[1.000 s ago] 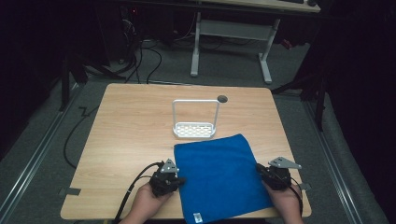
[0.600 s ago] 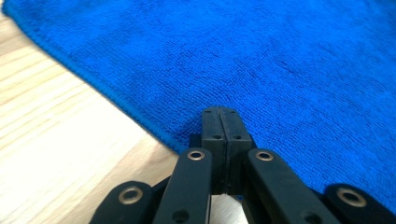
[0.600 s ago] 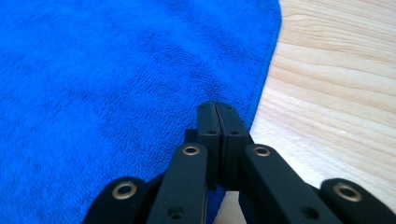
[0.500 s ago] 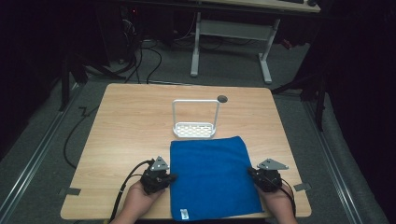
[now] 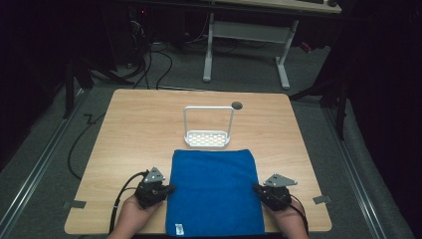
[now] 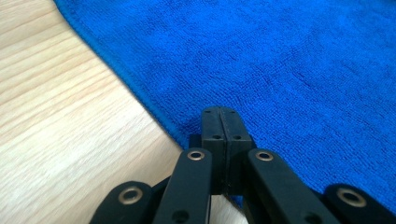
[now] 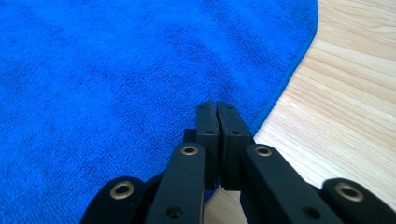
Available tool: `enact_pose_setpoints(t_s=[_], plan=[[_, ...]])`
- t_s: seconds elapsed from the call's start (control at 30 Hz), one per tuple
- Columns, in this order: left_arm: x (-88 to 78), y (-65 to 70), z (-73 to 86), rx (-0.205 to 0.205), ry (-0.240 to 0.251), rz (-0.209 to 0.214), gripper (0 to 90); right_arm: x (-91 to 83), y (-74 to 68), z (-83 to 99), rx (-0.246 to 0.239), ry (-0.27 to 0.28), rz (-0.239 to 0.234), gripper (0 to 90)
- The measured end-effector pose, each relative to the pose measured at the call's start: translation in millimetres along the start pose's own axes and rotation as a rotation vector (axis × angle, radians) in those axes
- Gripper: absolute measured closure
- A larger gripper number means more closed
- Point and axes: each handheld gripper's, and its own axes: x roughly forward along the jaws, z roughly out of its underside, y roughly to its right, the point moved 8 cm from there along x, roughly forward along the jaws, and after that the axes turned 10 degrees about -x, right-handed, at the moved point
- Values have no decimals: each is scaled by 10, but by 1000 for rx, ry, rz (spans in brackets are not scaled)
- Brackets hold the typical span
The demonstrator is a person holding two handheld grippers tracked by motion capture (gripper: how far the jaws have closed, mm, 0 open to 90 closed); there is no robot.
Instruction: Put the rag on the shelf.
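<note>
Jaws of the left gripper [image 6: 220, 128] pressed together, pinching the left edge of the blue towel [image 5: 214, 191]. Same on the right gripper [image 7: 215, 122], clamped on the right edge. Towel spread flat on the table [image 5: 134, 129], just in front of the white rack [image 5: 208, 127].

Rack [image 5: 208, 130] just behind cloth [image 5: 214, 191].

A light wooden table [image 5: 149, 129] is set on grey carpeted floor [image 5: 249, 79]. Beyond it, a white-legged desk [image 5: 246, 35] and tangled black cables [image 5: 149, 59] are seen in dim surroundings.
</note>
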Motion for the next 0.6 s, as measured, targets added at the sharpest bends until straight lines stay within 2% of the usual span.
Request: enact_pose_setpoints(t_s=[0.17,0.6], plan=[[-63,-47,44,-16,1,-6,900,28,-62,-39,-31,6,-15,873],[-56,-54,34,-18,8,-17,900,28,-66,-40,-34,11,-29,856]])
